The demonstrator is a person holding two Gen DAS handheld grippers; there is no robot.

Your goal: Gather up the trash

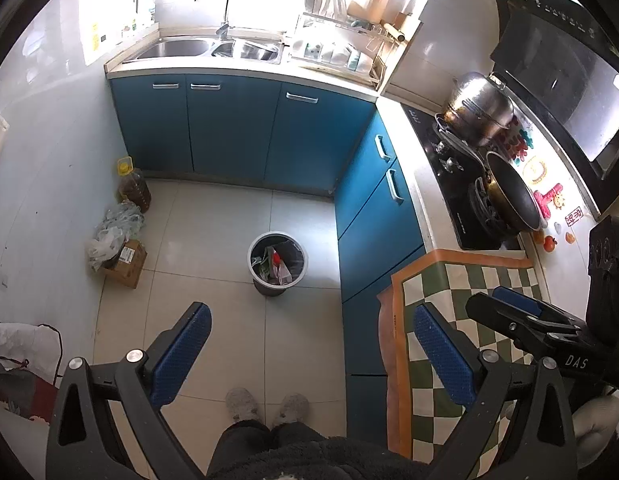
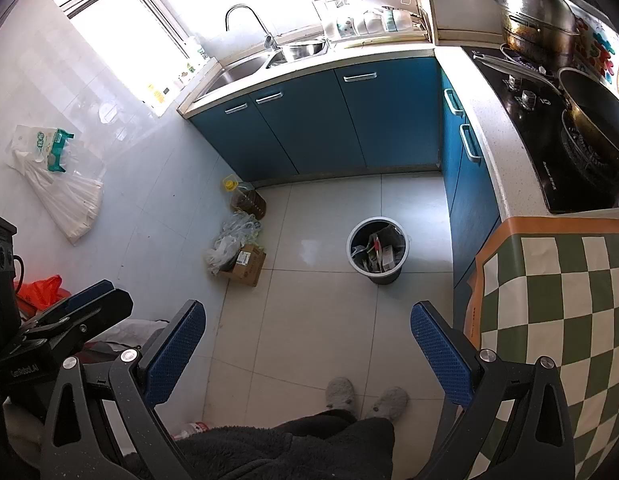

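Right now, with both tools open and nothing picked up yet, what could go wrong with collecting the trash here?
1. The bin already looks well filled, so more trash may spill over its rim.
2. The crumpled plastic bags sit on a cardboard box right beside an oil bottle; a careless grab could tip the bottle.
3. The left tool and right tool are close together and could collide.

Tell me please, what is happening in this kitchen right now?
A person in slippers stands on the tiled floor, holding a gripper in each hand. The left gripper and the right gripper are both open and empty. A trash bin, already holding some rubbish, stands ahead beside the blue cabinets. Nothing has been picked up yet.
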